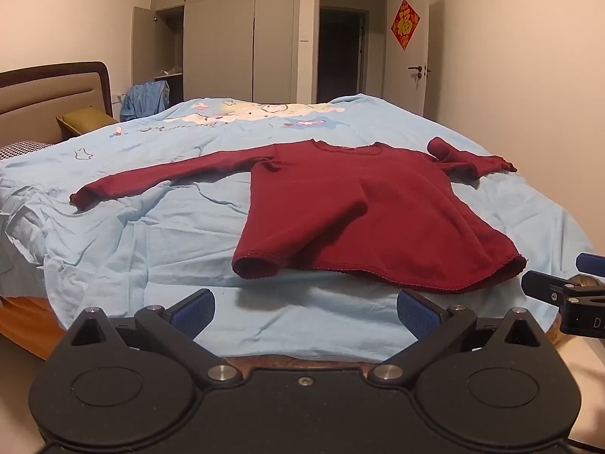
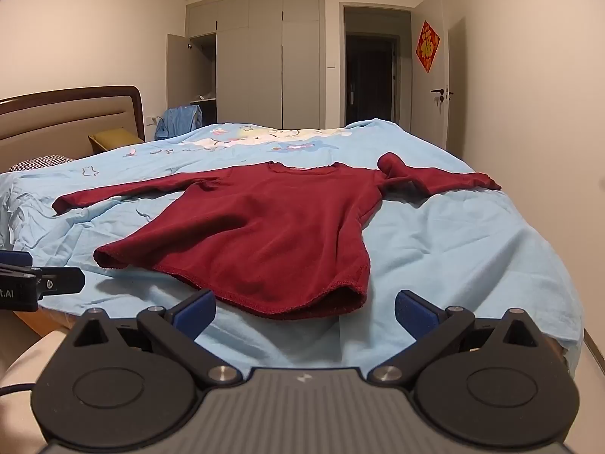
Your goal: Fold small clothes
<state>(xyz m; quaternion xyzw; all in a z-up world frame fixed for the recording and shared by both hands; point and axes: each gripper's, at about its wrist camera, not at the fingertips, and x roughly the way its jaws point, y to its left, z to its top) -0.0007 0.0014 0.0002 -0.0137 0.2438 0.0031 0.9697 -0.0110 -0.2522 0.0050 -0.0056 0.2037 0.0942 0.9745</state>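
A small dark red long-sleeved top [image 1: 363,208] [image 2: 264,227] lies spread on the light blue bed sheet [image 1: 151,234] [image 2: 453,249], hem toward me and neckline away. Its left sleeve stretches straight out; the right sleeve is crumpled and bent near the shoulder. My left gripper [image 1: 305,312] is open, just short of the hem's left part, with nothing between its blue pads. My right gripper [image 2: 304,312] is also open, close to the hem's right corner, holding nothing. Each gripper shows at the edge of the other's view.
The bed's near edge runs just under both grippers. A headboard [image 1: 53,90] and pillows [image 1: 87,119] stand at the left. Behind the bed are a wardrobe [image 2: 264,60] with one door open, a dark doorway [image 2: 370,75] and a white door [image 1: 416,45] at the right.
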